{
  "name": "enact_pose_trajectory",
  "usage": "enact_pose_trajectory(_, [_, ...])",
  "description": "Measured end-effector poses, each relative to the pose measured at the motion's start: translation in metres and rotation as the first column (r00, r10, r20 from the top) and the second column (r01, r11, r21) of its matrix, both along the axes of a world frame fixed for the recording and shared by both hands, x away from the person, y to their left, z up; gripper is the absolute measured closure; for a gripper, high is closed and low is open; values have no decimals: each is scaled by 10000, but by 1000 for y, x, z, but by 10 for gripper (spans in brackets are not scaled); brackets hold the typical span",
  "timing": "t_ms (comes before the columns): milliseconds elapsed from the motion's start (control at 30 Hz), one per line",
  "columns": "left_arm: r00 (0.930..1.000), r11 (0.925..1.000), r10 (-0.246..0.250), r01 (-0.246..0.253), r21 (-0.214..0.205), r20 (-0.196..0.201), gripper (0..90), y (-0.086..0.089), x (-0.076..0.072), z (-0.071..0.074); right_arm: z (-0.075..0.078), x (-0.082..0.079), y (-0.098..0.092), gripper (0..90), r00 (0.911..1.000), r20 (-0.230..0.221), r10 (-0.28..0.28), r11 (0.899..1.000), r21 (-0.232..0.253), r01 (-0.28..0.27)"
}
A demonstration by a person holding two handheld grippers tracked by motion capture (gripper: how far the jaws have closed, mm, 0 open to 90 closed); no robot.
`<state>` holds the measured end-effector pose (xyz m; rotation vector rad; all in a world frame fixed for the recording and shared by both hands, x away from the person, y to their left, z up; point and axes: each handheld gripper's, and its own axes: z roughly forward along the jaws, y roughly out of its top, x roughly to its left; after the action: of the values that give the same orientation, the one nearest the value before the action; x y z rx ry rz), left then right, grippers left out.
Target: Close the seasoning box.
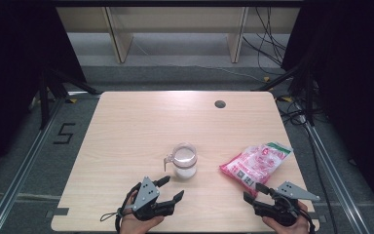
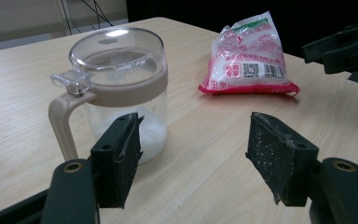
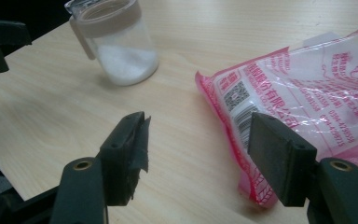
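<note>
Pale wooden table [image 1: 126, 126] on grey floor [image 1: 19, 146], dark surroundings.

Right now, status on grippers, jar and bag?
Left gripper open, facing jar. Right gripper open at bag. Nothing held. Path clear.

Black tools [image 1: 171, 189] — grey plates, trailing cables.

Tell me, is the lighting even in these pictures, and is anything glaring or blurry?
High view: the table is brightly lit against dark surroundings. Left gripper view: glare on the jar lid, and the near black jaws look soft. Right gripper view: shiny reflections on the pink bag, with the jar top cut off at the frame edge.
</note>
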<state>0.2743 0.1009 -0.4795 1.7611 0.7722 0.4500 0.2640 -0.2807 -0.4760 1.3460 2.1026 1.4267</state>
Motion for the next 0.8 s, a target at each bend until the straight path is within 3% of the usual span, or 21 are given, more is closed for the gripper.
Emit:
enact_pose_trajectory(33, [10000, 10000, 0, 0, 0, 0, 339, 0, 0, 0, 0, 0, 0, 378, 10000, 0, 0, 10000, 0, 0])
enact_pose_trajectory(67, [10000, 10000, -8, 8, -1, -1, 339, 0, 0, 0, 0, 0, -1, 377, 9995, 215, 222, 9993, -321, -215])
enact_pose_trajectory(100, [9999, 9997, -88, 87, 219, 75, 338, 1, -1, 0, -1, 0, 0, 376, 9992, 319, 235, 9994, -276, -226])
enact_pose_trajectory(167, [10000, 9998, -26, 27, 173, -34, 334, -1, -2, -1, -1, -3, 2, 376, 9996, 139, 264, 9996, -82, -263])
enact_pose_trajectory(200, [10000, 9999, -24, 24, 141, -13, 332, -1, -3, -2, -1, -3, 0, 375, 9987, 334, 396, 9987, -339, -385])
enact_pose_trajectory(267, [10000, 9998, -79, 79, 158, 29, 328, -2, -4, -4, -1, -6, 3, 374, 9993, 44, 364, 9990, -273, -362])
enact_pose_trajectory(300, [9996, 9991, -234, 228, 368, 166, 325, -1, -4, -4, -2, -5, 2, 372, 9980, 230, 589, 9973, -461, -578])
enact_pose_trajectory(400, [10000, 9995, -73, 75, 292, -68, 307, -3, -7, -7, -3, -11, 7, 368, 9982, -41, 605, 9948, -822, -606])
enact_pose_trajectory(433, [9999, 9992, -101, 104, 378, -77, 304, -2, -8, -9, -3, -10, 6, 368, 9959, 156, 889, 9898, -1128, -866])
enact_pose_trajectory(600, [9998, 9989, -114, 120, 448, -150, 298, -4, -12, -16, -4, -16, 12, 366, 9937, 187, 1104, 9869, -1207, -1073])
enact_pose_trajectory(633, [9995, 9983, -61, 79, 569, -322, 294, -4, -13, -16, -6, -16, 12, 365, 9927, 236, 1185, 9858, -1222, -1148])
enact_pose_trajectory(733, [9995, 9988, 6, 9, 481, -319, 289, -4, -13, -20, -7, -19, 13, 363, 9925, 31, 1224, 9847, -1255, -1210])
enact_pose_trajectory(767, [9992, 9985, 5, 17, 538, -396, 287, -4, -14, -20, -6, -23, 14, 362, 9938, -347, 1058, 9866, -1210, -1093])
enact_pose_trajectory(800, [9993, 9989, 12, 6, 472, -376, 286, -5, -14, -21, -8, -21, 13, 361, 9922, -90, 1246, 9805, -1522, -1246])
